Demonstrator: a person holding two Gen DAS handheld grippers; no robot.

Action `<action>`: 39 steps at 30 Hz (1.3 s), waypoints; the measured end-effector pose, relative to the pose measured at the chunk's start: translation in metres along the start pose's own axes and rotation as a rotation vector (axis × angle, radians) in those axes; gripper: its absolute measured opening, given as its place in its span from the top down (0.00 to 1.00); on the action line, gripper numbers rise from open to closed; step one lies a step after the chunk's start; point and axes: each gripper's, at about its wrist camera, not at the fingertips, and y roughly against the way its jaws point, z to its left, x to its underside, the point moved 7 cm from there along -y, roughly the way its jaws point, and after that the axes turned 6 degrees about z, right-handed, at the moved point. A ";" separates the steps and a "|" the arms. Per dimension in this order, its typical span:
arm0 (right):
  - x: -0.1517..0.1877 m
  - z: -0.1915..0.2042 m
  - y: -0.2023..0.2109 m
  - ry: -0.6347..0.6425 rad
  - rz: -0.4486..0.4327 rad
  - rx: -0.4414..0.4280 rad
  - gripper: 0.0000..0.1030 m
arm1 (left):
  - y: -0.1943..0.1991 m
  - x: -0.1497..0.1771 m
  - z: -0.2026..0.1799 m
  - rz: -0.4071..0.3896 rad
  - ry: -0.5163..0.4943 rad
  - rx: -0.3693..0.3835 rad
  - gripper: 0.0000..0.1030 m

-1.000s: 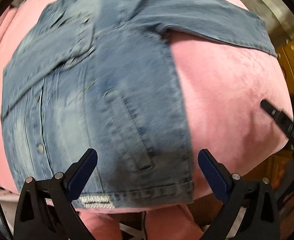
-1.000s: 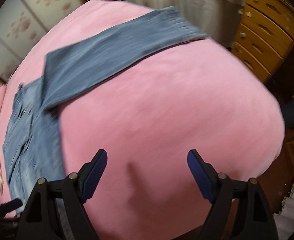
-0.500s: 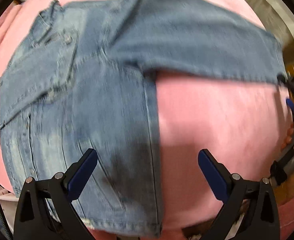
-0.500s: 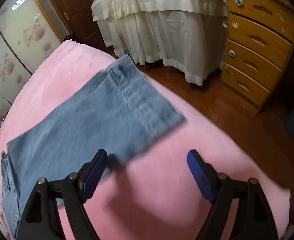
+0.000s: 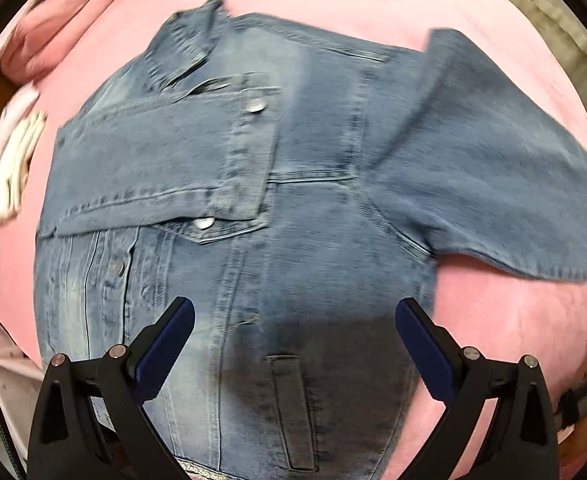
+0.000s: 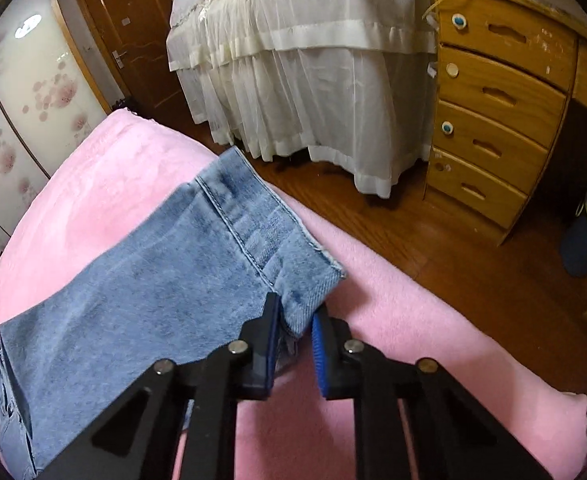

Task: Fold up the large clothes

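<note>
Denim jacket lies flat on the pink blanket; we judge it heavy, stiff, non-slippery. Our right gripper has just been closing and now pinches the sleeve cuff near the bed edge; our left gripper hovers released over the body, with bare blanket alongside.

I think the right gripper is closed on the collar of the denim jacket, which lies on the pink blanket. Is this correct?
Not quite. The right gripper is closed on the sleeve cuff, not the collar, as the right wrist view shows. The denim jacket does lie on the pink blanket.
</note>
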 end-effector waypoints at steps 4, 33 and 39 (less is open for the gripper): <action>-0.009 0.019 0.038 0.013 -0.115 -0.046 0.87 | -0.002 0.006 0.008 0.056 0.014 0.029 0.03; 0.165 0.409 0.202 0.331 -0.121 -0.544 0.89 | -0.013 0.006 0.267 0.051 0.129 0.161 0.03; 0.263 0.456 0.142 0.463 -0.027 -0.462 0.89 | -0.040 -0.001 0.336 0.046 0.172 0.059 0.03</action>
